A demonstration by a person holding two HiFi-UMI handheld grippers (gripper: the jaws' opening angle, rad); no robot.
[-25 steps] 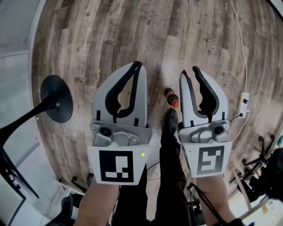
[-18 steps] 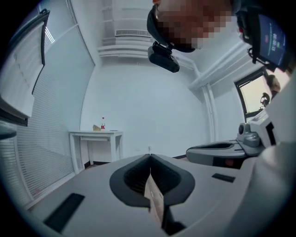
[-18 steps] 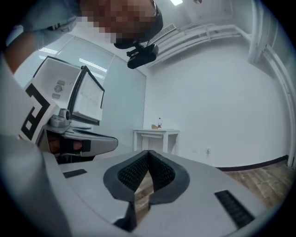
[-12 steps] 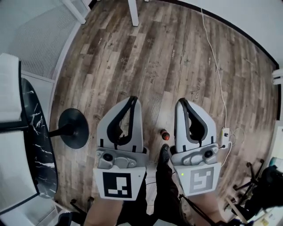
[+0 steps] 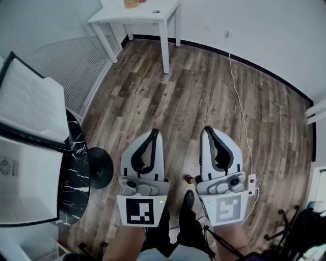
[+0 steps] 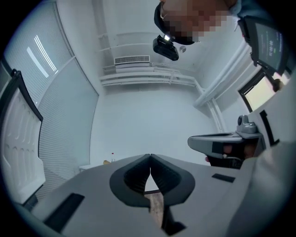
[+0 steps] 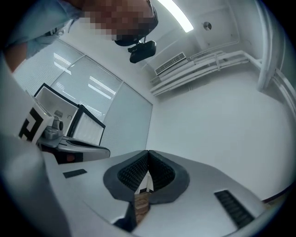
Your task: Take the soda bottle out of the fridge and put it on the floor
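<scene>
Both grippers are held side by side at waist height, pointing forward. The left gripper (image 5: 153, 133) has its jaws pressed together, empty. The right gripper (image 5: 207, 131) is likewise closed on nothing.

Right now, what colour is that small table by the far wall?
The small table is white, clearest in the head view.

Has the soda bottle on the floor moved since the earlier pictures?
No. The soda bottle stays level with the power strip, left of it; only the view shifted.
</scene>
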